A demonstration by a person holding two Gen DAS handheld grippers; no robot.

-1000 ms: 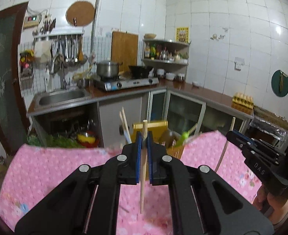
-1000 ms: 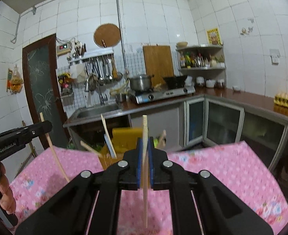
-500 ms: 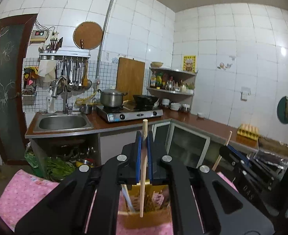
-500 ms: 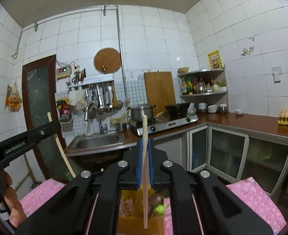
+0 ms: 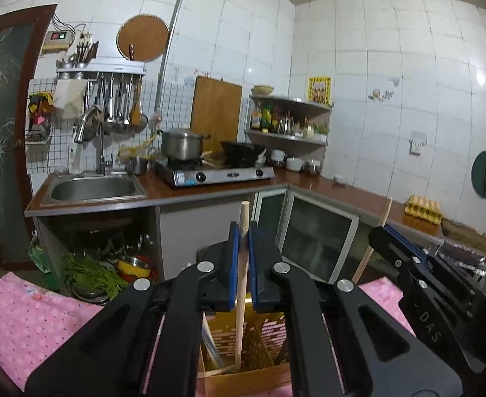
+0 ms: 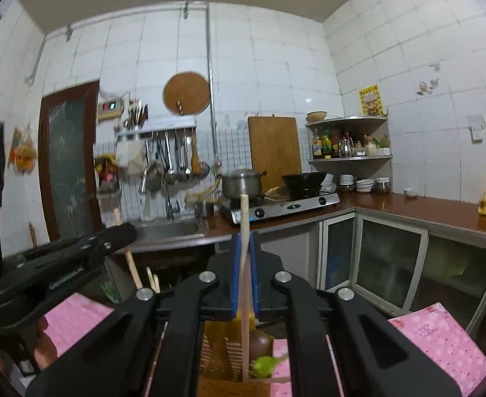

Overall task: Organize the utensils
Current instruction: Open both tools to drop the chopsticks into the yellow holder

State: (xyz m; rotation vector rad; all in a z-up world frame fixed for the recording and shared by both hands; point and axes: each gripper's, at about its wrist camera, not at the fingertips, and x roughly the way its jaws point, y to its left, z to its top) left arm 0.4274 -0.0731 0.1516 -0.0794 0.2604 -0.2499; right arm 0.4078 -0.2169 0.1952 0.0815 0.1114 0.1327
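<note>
My left gripper (image 5: 243, 231) is shut on an upright wooden chopstick (image 5: 240, 314). The stick's lower end reaches down into the yellow utensil box (image 5: 263, 337) on the pink tablecloth (image 5: 28, 314). In the right wrist view my right gripper (image 6: 244, 248) is shut on a second upright chopstick (image 6: 245, 330), its tip low inside the same utensil box (image 6: 224, 347). A brown spoon bowl (image 6: 259, 344) and a green utensil (image 6: 264, 364) lie in that box. Each gripper shows in the other's view: the right gripper (image 5: 377, 233) at the right, the left gripper (image 6: 127, 230) at the left.
Beyond the table runs a kitchen counter (image 5: 325, 185) with a sink (image 5: 92, 188), a gas stove (image 5: 216, 173), a pot (image 5: 180, 144) and a wok. Glass-door cabinets (image 6: 388, 261) stand below. An egg tray (image 5: 423, 208) sits on the counter at the right.
Both grippers have moved forward across the pink tablecloth to stand over the utensil box. The chopsticks' lower ends, earlier above the cloth, now hang inside the box. Both grips stay shut.
</note>
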